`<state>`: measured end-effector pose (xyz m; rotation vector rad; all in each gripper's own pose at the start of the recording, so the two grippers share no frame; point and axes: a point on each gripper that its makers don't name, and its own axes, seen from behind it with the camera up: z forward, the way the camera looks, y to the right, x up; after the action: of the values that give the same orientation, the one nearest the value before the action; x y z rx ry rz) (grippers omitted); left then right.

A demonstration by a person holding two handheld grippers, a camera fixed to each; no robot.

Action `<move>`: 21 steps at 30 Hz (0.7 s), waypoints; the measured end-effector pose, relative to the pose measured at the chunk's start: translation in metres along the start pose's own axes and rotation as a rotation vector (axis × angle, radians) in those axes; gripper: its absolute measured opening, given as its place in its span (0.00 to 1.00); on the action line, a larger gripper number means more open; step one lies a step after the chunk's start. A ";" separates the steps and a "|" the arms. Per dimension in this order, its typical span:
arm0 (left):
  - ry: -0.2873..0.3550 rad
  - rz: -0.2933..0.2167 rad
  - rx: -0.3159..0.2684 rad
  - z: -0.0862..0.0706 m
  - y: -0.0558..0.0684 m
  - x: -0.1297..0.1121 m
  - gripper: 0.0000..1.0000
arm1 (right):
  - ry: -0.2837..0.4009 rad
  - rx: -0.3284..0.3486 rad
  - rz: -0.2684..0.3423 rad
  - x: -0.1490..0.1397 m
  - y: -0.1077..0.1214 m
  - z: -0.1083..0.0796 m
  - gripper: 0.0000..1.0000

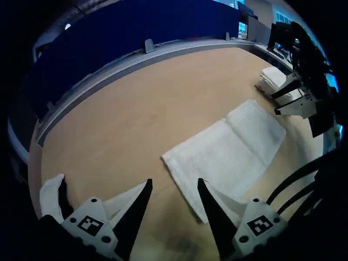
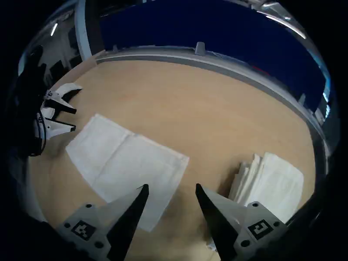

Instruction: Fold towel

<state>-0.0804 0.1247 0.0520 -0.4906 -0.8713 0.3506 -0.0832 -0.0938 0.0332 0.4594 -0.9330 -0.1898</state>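
Observation:
A white towel (image 1: 226, 156) lies flat on the wooden table (image 1: 143, 113), with a crease across it. My left gripper (image 1: 174, 182) hovers open just above the towel's near corner, nothing between its fingers. My right gripper (image 1: 275, 103) shows at the far right, open, beyond the towel's other end. In the right gripper view the same towel (image 2: 126, 165) spreads left of centre. My right gripper (image 2: 172, 187) stands open over its near edge. The left gripper (image 2: 74, 119) sits open at the towel's far left end.
A stack of folded white towels (image 2: 269, 182) rests to the right of the flat towel, also seen as the stack (image 1: 274, 78). A blue partition (image 1: 130, 30) with a grey rail bounds the table's far edge. A white scrap (image 1: 50, 195) lies beside my left gripper.

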 end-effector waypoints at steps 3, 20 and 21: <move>0.008 -0.029 0.028 -0.009 -0.004 -0.007 0.77 | -0.001 0.006 -0.011 -0.004 -0.004 -0.004 0.86; 0.050 -0.245 0.176 -0.090 -0.017 -0.072 0.88 | -0.022 0.052 -0.077 -0.023 -0.026 -0.018 1.00; 0.054 -0.259 0.185 -0.096 -0.016 -0.076 0.88 | -0.022 0.054 -0.084 -0.024 -0.028 -0.018 1.00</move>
<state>-0.0485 0.0490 -0.0401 -0.2116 -0.8292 0.1774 -0.0814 -0.1048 -0.0066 0.5477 -0.9431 -0.2465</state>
